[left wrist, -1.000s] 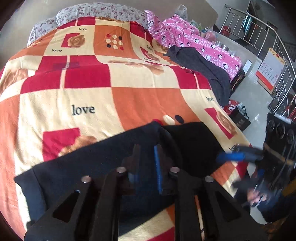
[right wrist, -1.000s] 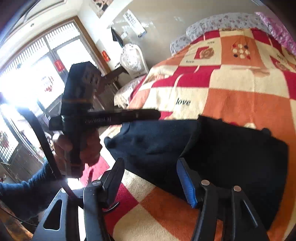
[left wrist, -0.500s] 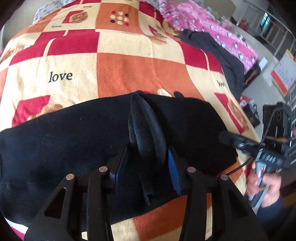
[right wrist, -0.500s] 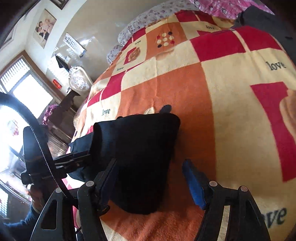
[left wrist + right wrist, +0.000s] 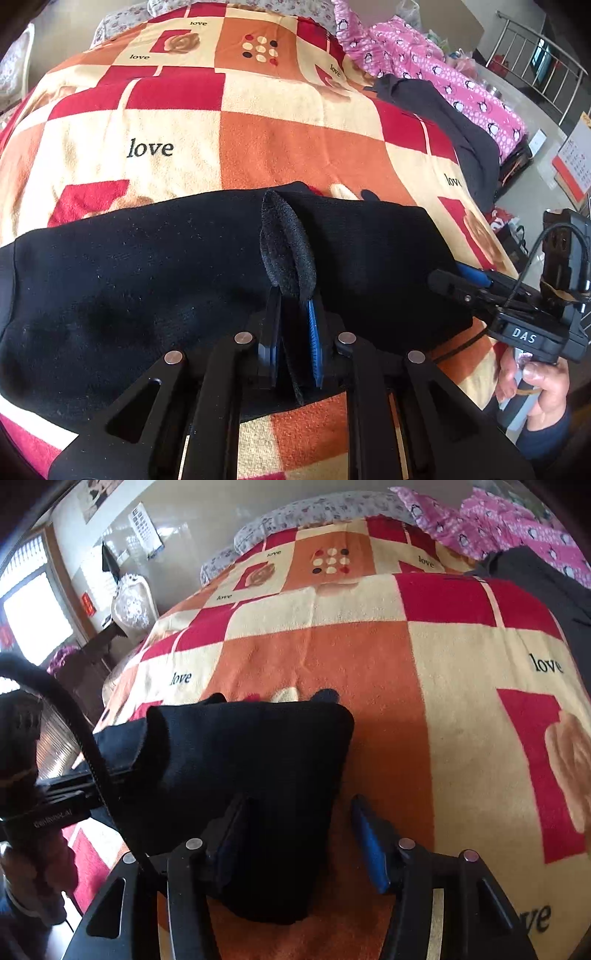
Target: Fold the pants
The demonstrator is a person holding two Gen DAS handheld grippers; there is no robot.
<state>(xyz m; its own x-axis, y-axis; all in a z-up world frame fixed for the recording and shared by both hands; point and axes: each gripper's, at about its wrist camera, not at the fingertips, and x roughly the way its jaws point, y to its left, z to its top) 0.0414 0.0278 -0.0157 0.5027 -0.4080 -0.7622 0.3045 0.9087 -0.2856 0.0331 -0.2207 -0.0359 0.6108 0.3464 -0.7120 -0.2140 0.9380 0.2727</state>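
Observation:
Black pants (image 5: 147, 277) lie across the near part of the patchwork "love" blanket (image 5: 295, 147). My left gripper (image 5: 291, 297) is closing on a raised fold of the pants (image 5: 286, 236) near their middle, and its pads press the cloth from both sides. In the right wrist view the pants' right end (image 5: 251, 746) lies partly between the fingers of my right gripper (image 5: 299, 805). Its jaws are opening: the left finger rests on the cloth and the blue right pad (image 5: 369, 842) stands clear over the blanket. The right gripper (image 5: 465, 277) also shows at the pants' right edge.
A dark grey garment (image 5: 454, 122) and a pink penguin-print cloth (image 5: 443, 74) lie along the bed's far right side. A metal railing (image 5: 535, 44) and floor clutter are beyond the right edge. A hand (image 5: 535, 384) holds the right tool. A chair (image 5: 129, 605) stands by the window.
Both grippers came down to the pants. The left one straddled a raised fold with its jaws apart, then pinched it. The right swung to the pants' right end.

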